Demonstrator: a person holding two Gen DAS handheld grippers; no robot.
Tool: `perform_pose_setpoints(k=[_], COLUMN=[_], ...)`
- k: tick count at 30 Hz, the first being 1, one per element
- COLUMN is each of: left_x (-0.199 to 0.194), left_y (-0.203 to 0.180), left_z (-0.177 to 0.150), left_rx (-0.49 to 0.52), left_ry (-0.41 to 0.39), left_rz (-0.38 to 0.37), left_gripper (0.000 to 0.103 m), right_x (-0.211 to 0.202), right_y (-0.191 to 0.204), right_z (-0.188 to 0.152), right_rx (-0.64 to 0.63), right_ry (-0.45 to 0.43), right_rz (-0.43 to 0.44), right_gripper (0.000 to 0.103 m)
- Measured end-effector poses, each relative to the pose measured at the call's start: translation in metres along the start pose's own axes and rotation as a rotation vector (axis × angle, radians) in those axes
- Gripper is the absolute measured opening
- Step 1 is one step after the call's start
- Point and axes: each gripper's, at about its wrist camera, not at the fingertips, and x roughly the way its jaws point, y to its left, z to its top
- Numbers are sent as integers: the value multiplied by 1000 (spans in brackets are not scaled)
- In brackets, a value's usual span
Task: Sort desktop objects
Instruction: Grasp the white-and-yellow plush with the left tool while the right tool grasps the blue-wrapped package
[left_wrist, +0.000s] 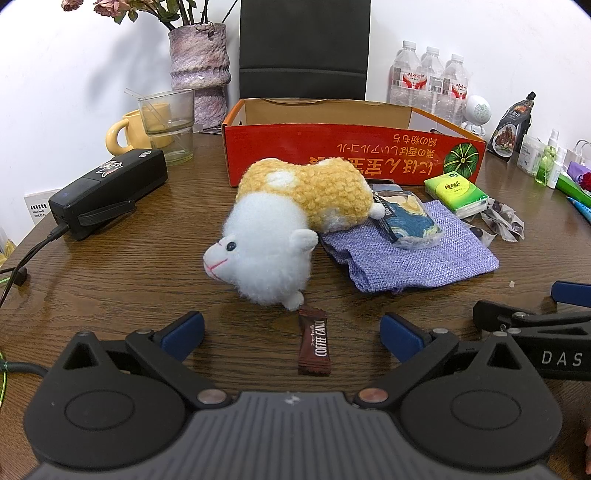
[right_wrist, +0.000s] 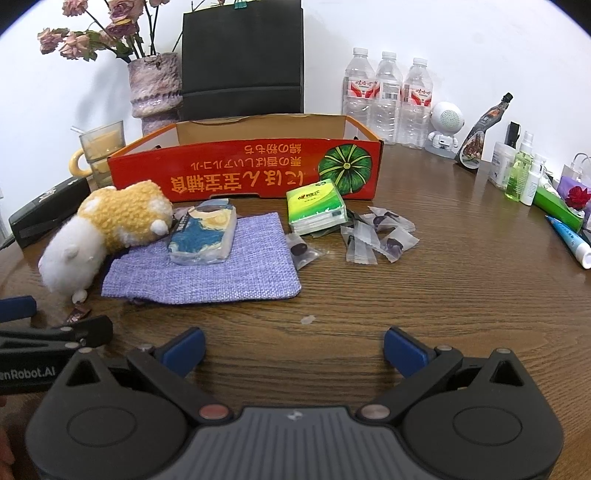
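- A plush toy (left_wrist: 291, 229), white at the head and yellow along the back, lies on its side near the middle of the wooden desk (left_wrist: 129, 266), just in front of the red cardboard box (left_wrist: 351, 155).
- Its rear end rests against a blue-patterned packet (left_wrist: 408, 218), which sits on a purple woven cloth (left_wrist: 424, 258).
- A brown coffee candy stick (left_wrist: 314, 343) lies flat on the desk, one end touching the toy's lower paw, between the fingers of the left gripper (left_wrist: 291, 332).
- A green tissue pack (right_wrist: 316, 208) sits just right of the cloth, close to the box front; clear-wrapped dark candies (right_wrist: 376, 236) are scattered beside it.
- The left gripper is spread wide with nothing in it, low over the desk.
- The right gripper (right_wrist: 293, 349) is also spread wide and holds nothing, above bare wood in front of the cloth.
- The box stands open at the top; its inside is mostly hidden.
- Farther out: a black device (left_wrist: 107, 192) with a cable at the left, a yellow mug (left_wrist: 125, 133) behind a clear glass (left_wrist: 168, 122), a vase of dried roses (left_wrist: 199, 62), three water bottles (right_wrist: 388, 96), and a small white robot figure (right_wrist: 445, 127).
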Motion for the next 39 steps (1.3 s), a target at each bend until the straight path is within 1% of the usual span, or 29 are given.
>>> perform_pose_setpoints(k=[10,12,13,14,15,16,17,18,19,20,21,22,23,24,25,27,29,30,31,32,33,34,35,37,39], left_x=[-1,-8,-14,-23,-32,-41,-44,-43,-36,-26,-14,1,14,23,29,36,42,45,47,47,45,41,37,18,-4], left_y=[1,3,6,10,15,20,25,28,31,34,36,38,39,41,42,43,43,43,42,40,40,40,41,42,46], left_z=[0,-1,-1,1,5,11,20,31,39,47,54,59,64,66,66,65,63,61,61,60,60,61,62,67,74], left_rx=[-1,-5,-10,-21,-41,-68,-85,-93,-94,-94,-91,-85,-84,-92,-97,-105,-104,-100,-89,-72,-62,-63,-64,-77,-99], left_ry=[-4,-23,-39,-66,-104,-146,-170,-184,-183,-170,-142,-93,-47,-9,17,49,70,80,81,69,58,49,40,-4,-57], left_rz=[-8,-46,-78,-125,-169,-196,-188,-165,-145,-131,-114,-94,-75,-66,-74,-98,-106,-111,-114,-102,-96,-99,-102,-110,-120], left_gripper=[103,103,103,103,103,103,103,103,103,99,92,84,69,71,74,79,79,78,70,54,52,50,49,48,48], right_x=[1,-4,-7,-11,-16,-22,-25,-26,-24,-20,-12,-1,11,21,31,48,63,66,69,71,71,70,66,51,28], right_y=[-1,-2,-3,-4,-7,-9,-10,-10,-8,-5,-2,0,4,8,12,20,27,29,32,33,35,36,35,32,26], right_z=[1,2,3,4,8,12,19,27,36,44,53,62,70,75,80,85,87,85,84,81,79,78,78,81,86], right_rx=[-11,-28,-40,-52,-60,-68,-74,-78,-88,-98,-109,-108,-100,-99,-101,-121,-126,-128,-130,-136,-142,-146,-143,-143,-153], right_ry=[-1,-2,-2,-6,-24,-43,-63,-83,-97,-109,-109,-89,-56,-37,-21,3,36,43,49,51,50,48,40,4,-52], right_rz=[12,22,28,40,75,109,135,157,176,197,223,249,273,290,306,304,287,293,298,302,301,300,299,301,312], right_gripper=[103,103,100,98,98,96,96,96,96,95,90,83,77,74,70,69,60,57,50,42,38,27,19,18,16])
